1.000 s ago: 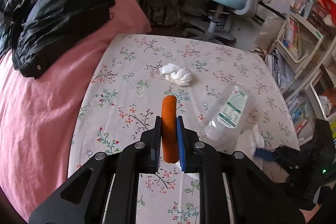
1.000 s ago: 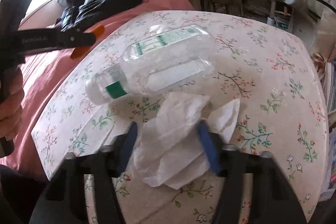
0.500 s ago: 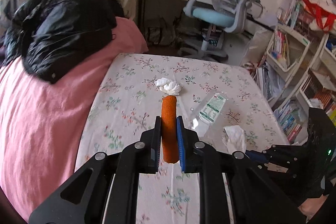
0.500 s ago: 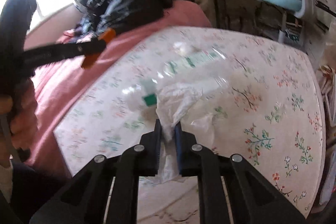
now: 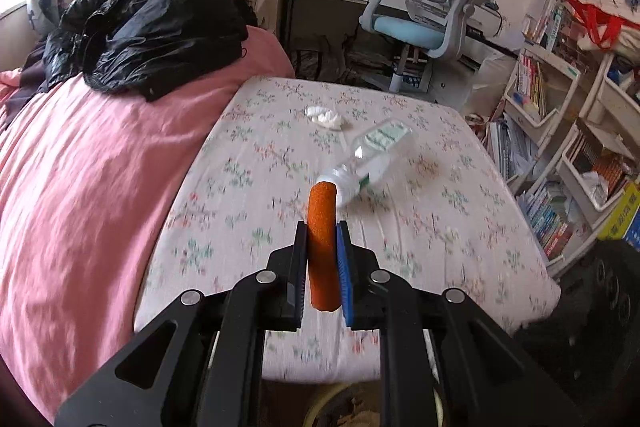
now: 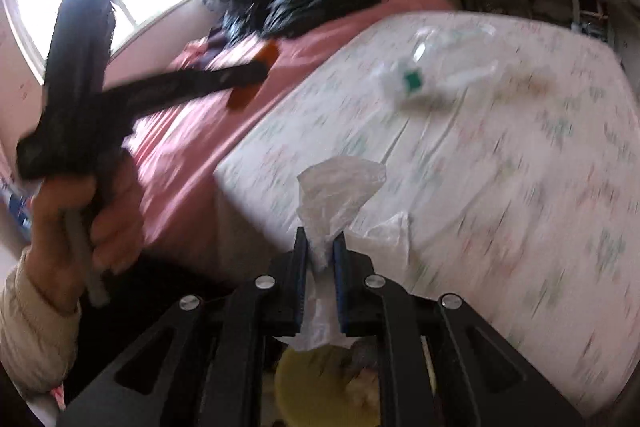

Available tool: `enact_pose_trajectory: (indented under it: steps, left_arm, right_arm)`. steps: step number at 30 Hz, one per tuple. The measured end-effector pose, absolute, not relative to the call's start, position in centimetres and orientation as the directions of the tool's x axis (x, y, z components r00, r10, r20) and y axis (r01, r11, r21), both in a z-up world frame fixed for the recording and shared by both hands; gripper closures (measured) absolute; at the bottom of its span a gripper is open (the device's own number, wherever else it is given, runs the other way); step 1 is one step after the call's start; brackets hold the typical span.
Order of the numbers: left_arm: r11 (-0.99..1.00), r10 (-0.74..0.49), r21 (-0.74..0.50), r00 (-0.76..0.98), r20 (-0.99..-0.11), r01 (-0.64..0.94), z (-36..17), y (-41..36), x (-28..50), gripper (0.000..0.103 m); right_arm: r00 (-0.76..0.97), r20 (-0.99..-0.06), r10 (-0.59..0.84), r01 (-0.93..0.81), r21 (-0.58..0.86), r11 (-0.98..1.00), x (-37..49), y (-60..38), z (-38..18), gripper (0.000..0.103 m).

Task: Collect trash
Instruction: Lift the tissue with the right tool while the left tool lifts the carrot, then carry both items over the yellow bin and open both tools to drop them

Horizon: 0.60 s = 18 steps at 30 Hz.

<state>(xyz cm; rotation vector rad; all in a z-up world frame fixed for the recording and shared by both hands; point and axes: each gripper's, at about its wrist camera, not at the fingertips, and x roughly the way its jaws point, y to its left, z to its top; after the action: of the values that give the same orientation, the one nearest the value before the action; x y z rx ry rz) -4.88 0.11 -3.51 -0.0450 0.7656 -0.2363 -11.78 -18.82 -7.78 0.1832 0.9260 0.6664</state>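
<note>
Orange foam, one short cylinder (image 5: 321, 247), is pinched upright in my left gripper (image 5: 323, 239), jaws clamped tight against both its sides. My right gripper (image 6: 321, 251) is clenched on one crumpled white tissue (image 6: 334, 203), which sticks up above the pads and hangs out below them, lifted clear of the floral tablecloth (image 5: 260, 187). On that cloth I count two pieces of trash: one clear plastic bottle (image 5: 370, 159) lying on its side near the middle, and one small white tissue wad (image 5: 325, 117) just beyond it toward the far edge. The bottle carries a green and white label, but the print is too small and blurred to read. Below my right gripper, past the near table edge, sits one yellow bin (image 6: 320, 379) with pale scraps inside. One black jacket (image 5: 148, 27) is heaped on the pink bedding (image 5: 80, 167) to the left. One blue and grey desk chair (image 5: 432, 11) stands behind the table.
</note>
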Motion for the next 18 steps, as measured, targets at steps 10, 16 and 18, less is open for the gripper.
enact_pose_trajectory:
  steps: [10, 16, 18]
  left_arm:
    - [0.967, -0.231, -0.098, 0.656, -0.718, 0.233, -5.4, -1.4, -10.4, 0.089]
    - [0.964, -0.232, -0.088, 0.631, -0.740, 0.252, -6.5, -2.1, -12.7, 0.089]
    - [0.963, -0.230, -0.085, 0.620, -0.750, 0.256, -6.9, -2.4, -13.4, 0.089]
  right_arm:
    - [0.225, -0.807, 0.545, -0.463, 0.404, 0.789, -16.7, -16.6, -12.8, 0.087]
    - [0.193, -0.854, 0.484, -0.414, 0.377, 0.829, -16.6, -16.9, -14.8, 0.056]
    - [0.225, -0.852, 0.473, -0.393, 0.364, 0.844, -16.8, -17.7, -14.7, 0.052]
